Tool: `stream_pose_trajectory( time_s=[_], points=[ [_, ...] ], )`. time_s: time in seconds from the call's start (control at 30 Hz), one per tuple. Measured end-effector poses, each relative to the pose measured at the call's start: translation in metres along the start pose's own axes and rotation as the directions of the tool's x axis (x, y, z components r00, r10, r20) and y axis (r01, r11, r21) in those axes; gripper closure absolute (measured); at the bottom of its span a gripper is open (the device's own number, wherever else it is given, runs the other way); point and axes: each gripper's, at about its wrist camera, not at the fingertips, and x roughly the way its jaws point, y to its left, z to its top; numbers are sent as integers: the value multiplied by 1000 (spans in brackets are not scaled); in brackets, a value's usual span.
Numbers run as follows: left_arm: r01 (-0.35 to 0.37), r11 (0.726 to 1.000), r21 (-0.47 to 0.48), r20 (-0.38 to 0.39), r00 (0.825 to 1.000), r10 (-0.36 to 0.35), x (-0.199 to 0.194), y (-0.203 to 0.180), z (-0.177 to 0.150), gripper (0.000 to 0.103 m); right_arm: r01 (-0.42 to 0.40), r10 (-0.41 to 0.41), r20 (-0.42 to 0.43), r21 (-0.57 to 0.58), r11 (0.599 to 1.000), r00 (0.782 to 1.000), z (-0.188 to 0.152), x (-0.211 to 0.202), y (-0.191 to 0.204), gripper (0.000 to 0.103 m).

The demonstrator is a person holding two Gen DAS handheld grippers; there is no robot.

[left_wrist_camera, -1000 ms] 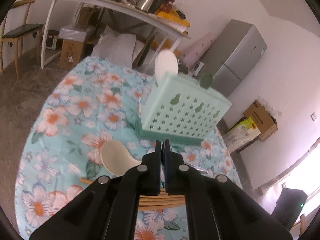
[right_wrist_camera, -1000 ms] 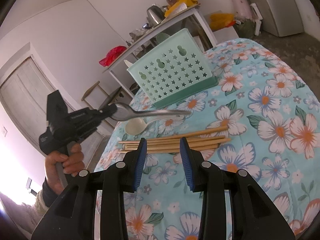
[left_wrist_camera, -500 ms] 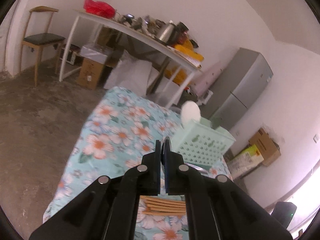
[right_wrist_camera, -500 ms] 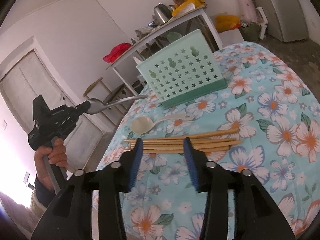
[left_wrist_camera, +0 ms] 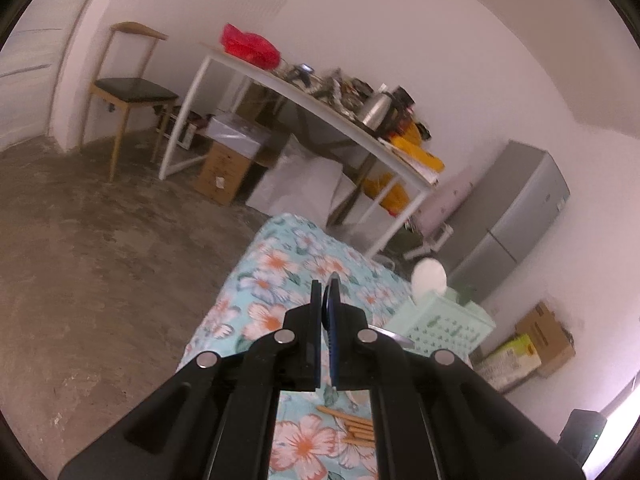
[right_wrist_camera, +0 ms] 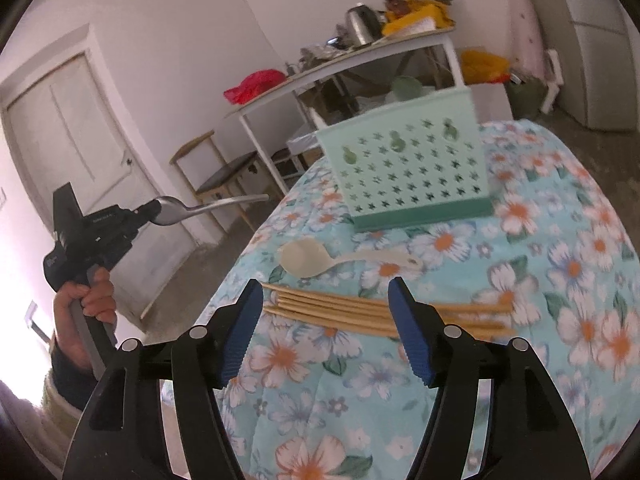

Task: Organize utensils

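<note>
A mint green basket [right_wrist_camera: 408, 176] stands upright on the flowered tablecloth [right_wrist_camera: 560, 264]. A white spoon [left_wrist_camera: 429, 276] and a green one [right_wrist_camera: 406, 86] poke out of its top. In front of it lie a cream plastic spoon [right_wrist_camera: 320, 258] and several wooden chopsticks [right_wrist_camera: 340, 308]. My left gripper [right_wrist_camera: 150, 214] hangs off the table's left side, shut on the bowl end of a metal spoon [right_wrist_camera: 200, 210] whose handle points toward the basket. My right gripper [right_wrist_camera: 326, 292] hovers over the chopsticks; its jaws are opening with nothing pressed between them.
A white side table [left_wrist_camera: 320, 104] with a kettle, a red bag and clutter stands behind. A wooden chair [left_wrist_camera: 128, 92] and a door [right_wrist_camera: 80, 140] are to the left, a grey fridge [left_wrist_camera: 516, 220] and cardboard boxes [left_wrist_camera: 548, 328] to the right. The floor is bare concrete.
My left gripper has carried the metal spoon leftward and a little up, away from over the table. The right gripper's jaws have spread much wider and it has rolled slightly.
</note>
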Motion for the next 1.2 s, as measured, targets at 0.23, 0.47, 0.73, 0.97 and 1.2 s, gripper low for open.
stream_pose_trajectory(
  time_s=[0.23, 0.47, 0.73, 0.97, 1.2],
  points=[
    [-28, 999, -39, 67, 997, 31, -13, 19, 6, 101, -25, -1, -163, -160, 987, 987, 20, 80, 42, 41],
    [-41, 997, -72, 55, 997, 45, -4, 39, 7, 101, 68, -163, -248, -355, 932, 955, 20, 174, 78, 55],
    [-45, 995, -86, 48, 998, 50, 0, 54, 7, 101, 150, -314, -279, -484, 862, 908, 8, 223, 83, 74],
    [-60, 994, -88, 49, 997, 64, 1, 53, 9, 101, 178, -319, -221, -491, 853, 922, 11, 216, 84, 96],
    [-59, 997, -53, 92, 994, 64, -14, 37, 12, 101, 212, -272, -95, -406, 889, 958, 32, 163, 82, 98]
  ],
)
